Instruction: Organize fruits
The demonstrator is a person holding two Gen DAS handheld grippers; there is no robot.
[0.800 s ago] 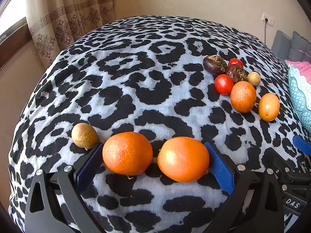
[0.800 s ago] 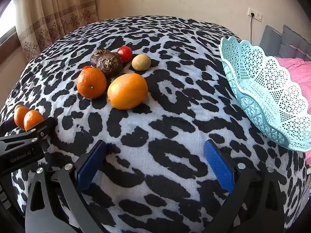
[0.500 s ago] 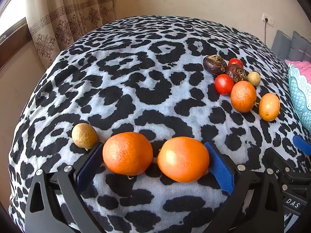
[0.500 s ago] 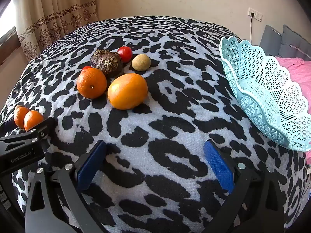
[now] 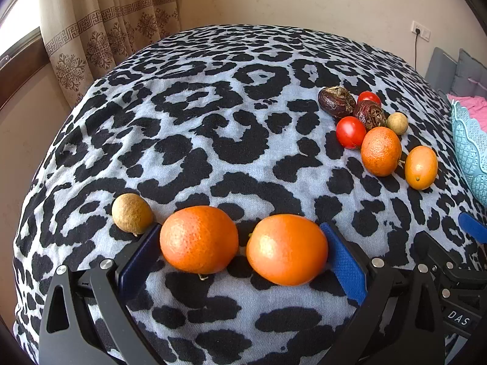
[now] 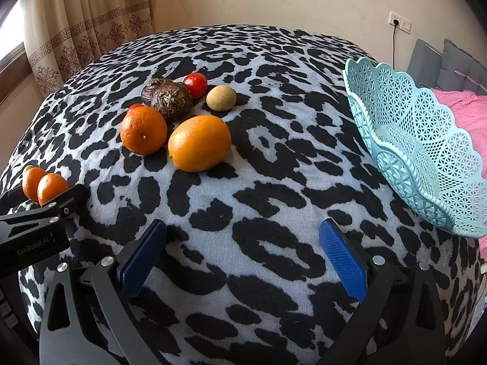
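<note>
A: Fruits first: two oranges lie side by side between the jaws of the left hand-held gripper (image 5: 240,249), the left orange (image 5: 199,239) and the right orange (image 5: 287,249), with a small brown fruit (image 5: 132,217) just outside the left pad.

B: Held?

A: I'd say not. The jaws stand wide and rest on the leopard-print cloth (image 5: 213,127), and the pair lies across the gap, its long axis running from pad to pad.

B: And the basket?

A: The blue basket (image 6: 411,152) sits tilted, well apart from those oranges, right of the right hand-held gripper (image 6: 242,249), which is wide and empty. The other cluster, with the big orange (image 6: 199,143) in front, lies left of the basket, ahead of that gripper.

B: So the right hand is nearer the basket.
</note>
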